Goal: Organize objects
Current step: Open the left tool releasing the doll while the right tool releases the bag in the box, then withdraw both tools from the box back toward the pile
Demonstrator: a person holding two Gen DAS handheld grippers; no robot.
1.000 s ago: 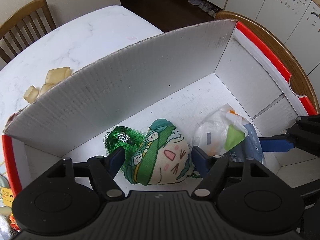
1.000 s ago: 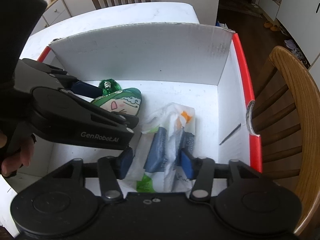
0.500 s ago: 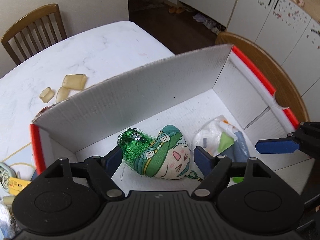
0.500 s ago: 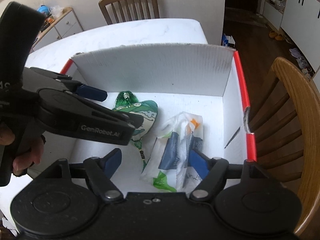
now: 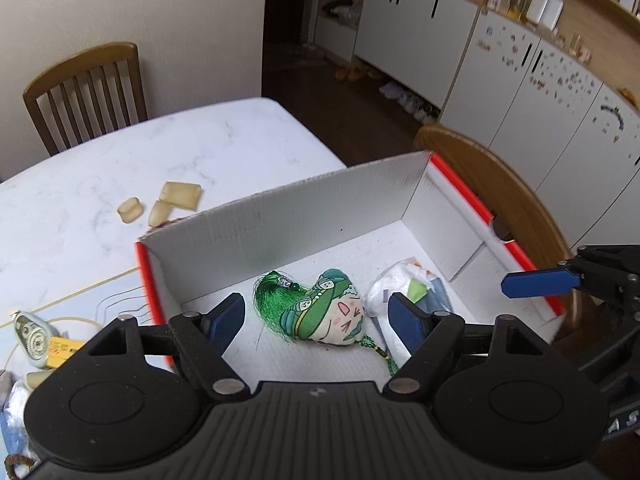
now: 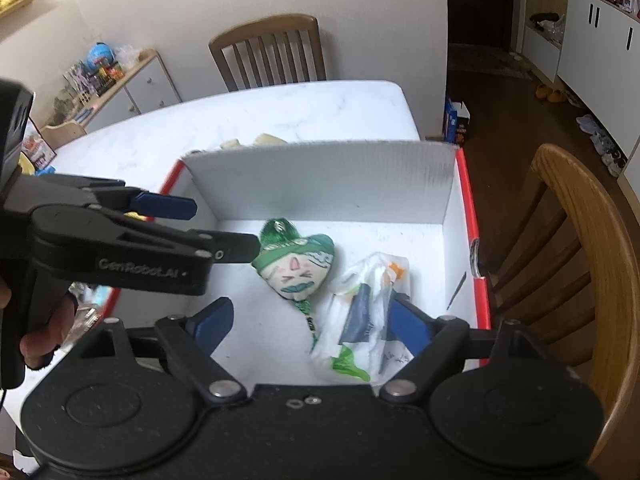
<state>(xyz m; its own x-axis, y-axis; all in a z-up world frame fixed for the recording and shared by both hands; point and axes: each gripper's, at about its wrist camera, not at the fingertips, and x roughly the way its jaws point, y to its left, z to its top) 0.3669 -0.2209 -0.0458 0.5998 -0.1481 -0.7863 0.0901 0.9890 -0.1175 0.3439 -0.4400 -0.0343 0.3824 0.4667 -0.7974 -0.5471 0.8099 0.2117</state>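
Note:
A white cardboard box with red edges (image 5: 304, 220) (image 6: 320, 184) stands on the white table. Inside lie a green and cream heart-shaped pouch with a tassel (image 5: 328, 312) (image 6: 298, 266) and a clear plastic bag of packets (image 5: 404, 288) (image 6: 368, 304). My left gripper (image 5: 316, 320) is open and empty, held above the box over the pouch. My right gripper (image 6: 308, 322) is open and empty, held above the box near the bag. Each gripper shows in the other's view, the right one (image 5: 540, 282) at the right and the left one (image 6: 200, 232) at the left.
Several yellowish translucent pieces (image 5: 168, 202) lie on the table (image 5: 100, 176) beyond the box. A tape dispenser and small items (image 5: 34, 336) lie left of the box. Wooden chairs stand at the far side (image 5: 84, 88) and right of the box (image 6: 576, 264).
Both grippers have risen up and back out of the box, open and empty. The pouch and the bag stay on the box floor.

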